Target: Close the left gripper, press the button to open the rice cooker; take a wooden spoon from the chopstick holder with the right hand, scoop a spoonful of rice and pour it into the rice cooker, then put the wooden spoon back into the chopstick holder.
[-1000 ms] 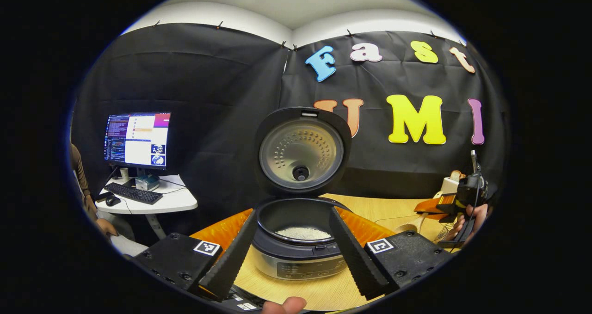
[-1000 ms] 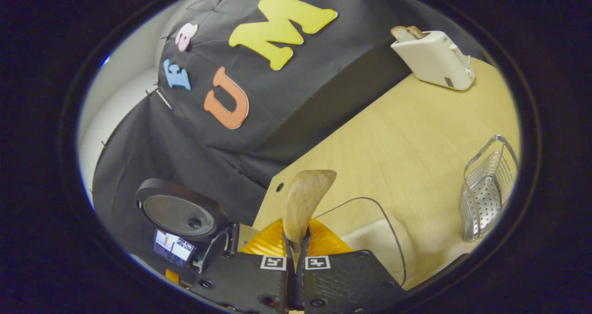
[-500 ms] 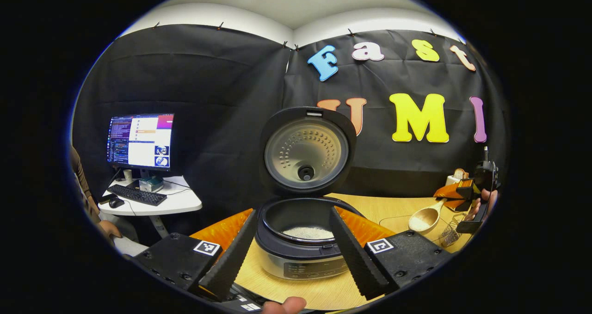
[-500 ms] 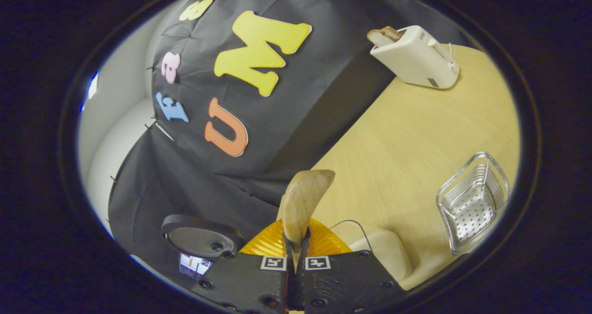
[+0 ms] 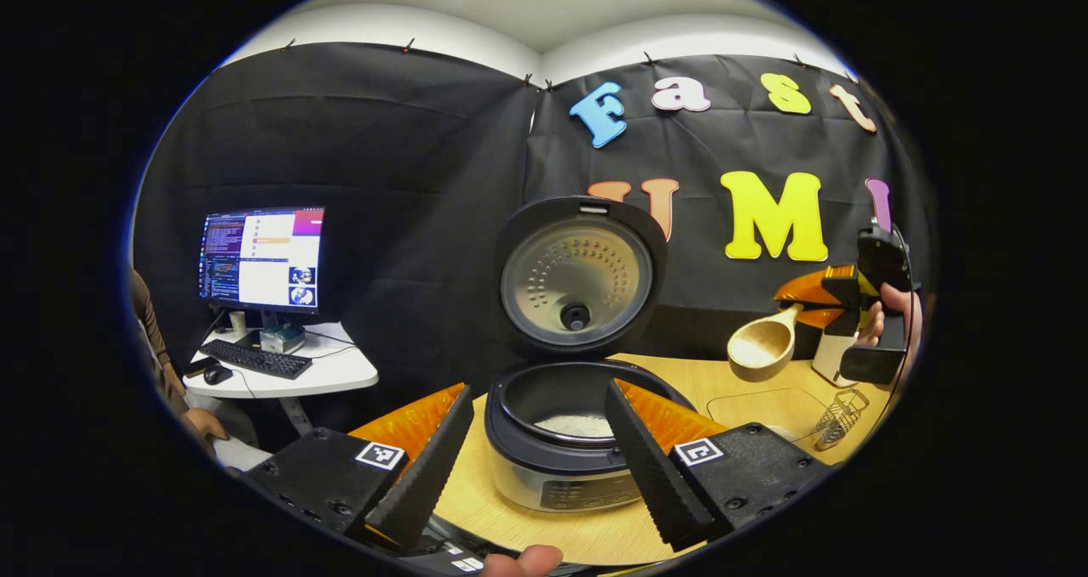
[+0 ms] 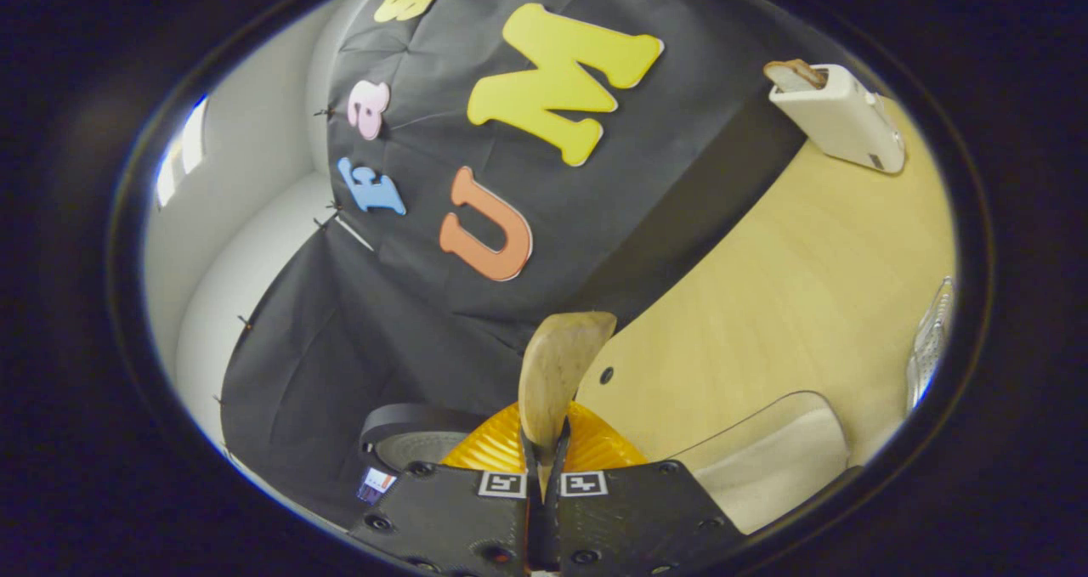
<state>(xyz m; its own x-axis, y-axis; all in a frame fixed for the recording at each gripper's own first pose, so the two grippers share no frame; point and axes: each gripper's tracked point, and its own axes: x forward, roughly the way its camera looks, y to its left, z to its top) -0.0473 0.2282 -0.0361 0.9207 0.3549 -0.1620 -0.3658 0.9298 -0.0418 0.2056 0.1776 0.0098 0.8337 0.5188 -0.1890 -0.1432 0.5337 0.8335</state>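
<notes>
The rice cooker (image 5: 557,475) stands open on the table, its lid (image 5: 578,280) upright and white rice (image 5: 578,425) in the pot. My left gripper (image 5: 538,386) is open just in front of it, a finger on each side in view, holding nothing. My right gripper (image 6: 544,443) is shut on the handle of the wooden spoon (image 6: 557,364). In the left gripper view the right gripper (image 5: 807,303) holds the wooden spoon (image 5: 759,344) in the air to the right of the cooker, bowl toward it, with some rice inside. The wire chopstick holder (image 5: 837,415) stands on the table below the spoon.
A white toaster (image 6: 837,114) sits at the table's far side, and a clear tub of rice (image 6: 765,458) lies close under the right gripper. The chopstick holder (image 6: 931,352) is at the right edge. A monitor (image 5: 262,257) on a side desk is at the left.
The right gripper has lifted the spoon from table height up into the air and a little toward the cooker. The left gripper has barely moved and stays open.
</notes>
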